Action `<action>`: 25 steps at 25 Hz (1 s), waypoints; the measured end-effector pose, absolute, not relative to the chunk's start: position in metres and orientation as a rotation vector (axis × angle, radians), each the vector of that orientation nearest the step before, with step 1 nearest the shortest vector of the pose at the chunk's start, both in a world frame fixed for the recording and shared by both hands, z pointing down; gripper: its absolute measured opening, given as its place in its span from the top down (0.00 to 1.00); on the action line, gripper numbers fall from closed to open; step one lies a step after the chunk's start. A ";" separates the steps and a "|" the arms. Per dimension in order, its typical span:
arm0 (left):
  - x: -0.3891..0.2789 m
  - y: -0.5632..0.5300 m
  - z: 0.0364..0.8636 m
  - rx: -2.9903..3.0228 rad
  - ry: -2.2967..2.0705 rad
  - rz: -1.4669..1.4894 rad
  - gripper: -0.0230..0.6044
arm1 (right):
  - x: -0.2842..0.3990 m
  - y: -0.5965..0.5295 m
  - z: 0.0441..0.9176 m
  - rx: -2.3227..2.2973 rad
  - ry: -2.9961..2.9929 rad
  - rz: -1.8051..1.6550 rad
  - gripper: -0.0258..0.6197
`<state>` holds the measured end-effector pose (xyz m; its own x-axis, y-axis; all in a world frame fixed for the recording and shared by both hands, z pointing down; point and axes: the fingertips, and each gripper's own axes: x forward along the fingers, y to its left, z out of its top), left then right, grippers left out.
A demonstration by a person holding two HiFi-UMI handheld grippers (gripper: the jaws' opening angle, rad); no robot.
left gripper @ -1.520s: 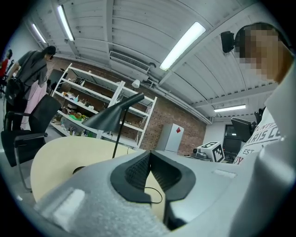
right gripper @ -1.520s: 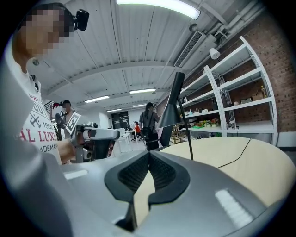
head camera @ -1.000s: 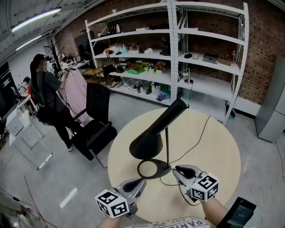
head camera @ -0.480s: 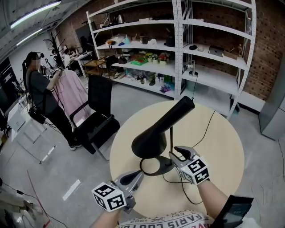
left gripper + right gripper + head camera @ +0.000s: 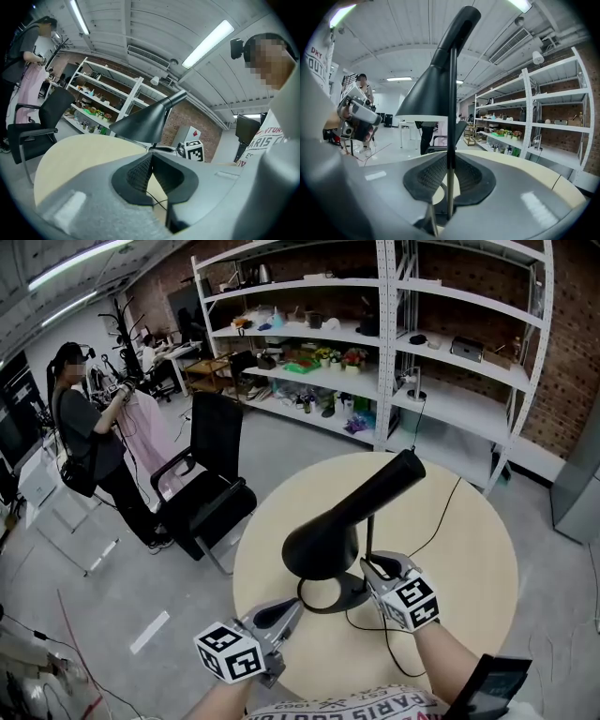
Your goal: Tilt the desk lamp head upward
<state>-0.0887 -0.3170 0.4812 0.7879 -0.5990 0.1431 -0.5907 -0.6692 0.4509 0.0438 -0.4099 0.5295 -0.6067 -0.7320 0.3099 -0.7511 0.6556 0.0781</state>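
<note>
Lamp [image 5: 349,512] stood on round table [image 5: 473,554], ring base [image 5: 323,597] toward near edge, left of middle. Head [image 5: 323,542] slanted: wide mouth low at left, narrow end raised toward far right. Thin stem [image 5: 450,117] clamped between jaws of right gripper [image 5: 449,161], just above base; jaws just closed in on it, pads seen pressed against stem. Cable [image 5: 436,512] trailed toward far edge. Left gripper [image 5: 292,606] held near left of base, apart from it, jaws together, nothing gripped.
</note>
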 end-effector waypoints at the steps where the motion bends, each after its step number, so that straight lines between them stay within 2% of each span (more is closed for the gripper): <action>1: -0.090 -0.319 0.484 2.486 -0.896 -0.026 0.96 | 0.044 -0.410 0.530 1.179 -2.564 0.087 0.89; 8: -0.091 -0.323 0.482 2.464 -0.833 -0.121 0.95 | 0.040 -0.407 0.526 1.154 -2.576 0.065 0.89; 9: -0.091 -0.325 0.482 2.442 -0.811 -0.142 0.87 | 0.040 -0.407 0.526 1.153 -2.572 0.059 0.89; 15: -0.094 -0.340 0.488 2.241 -0.648 -0.324 0.77 | 0.039 -0.408 0.532 1.147 -2.554 0.026 0.89; 21: -0.097 -0.351 0.476 2.011 -0.476 -0.597 0.76 | 0.040 -0.407 0.534 1.149 -2.537 -0.016 0.88; 25: -0.092 -0.361 0.473 1.979 -0.450 -0.641 0.76 | 0.043 -0.409 0.535 1.150 -2.531 -0.019 0.88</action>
<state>-0.0921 -0.3606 0.4726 0.7929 -0.5561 -0.2493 -0.0449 -0.4613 0.8861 0.0430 -0.4091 0.5346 -0.6042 -0.7311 0.3171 -0.7263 0.6689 0.1585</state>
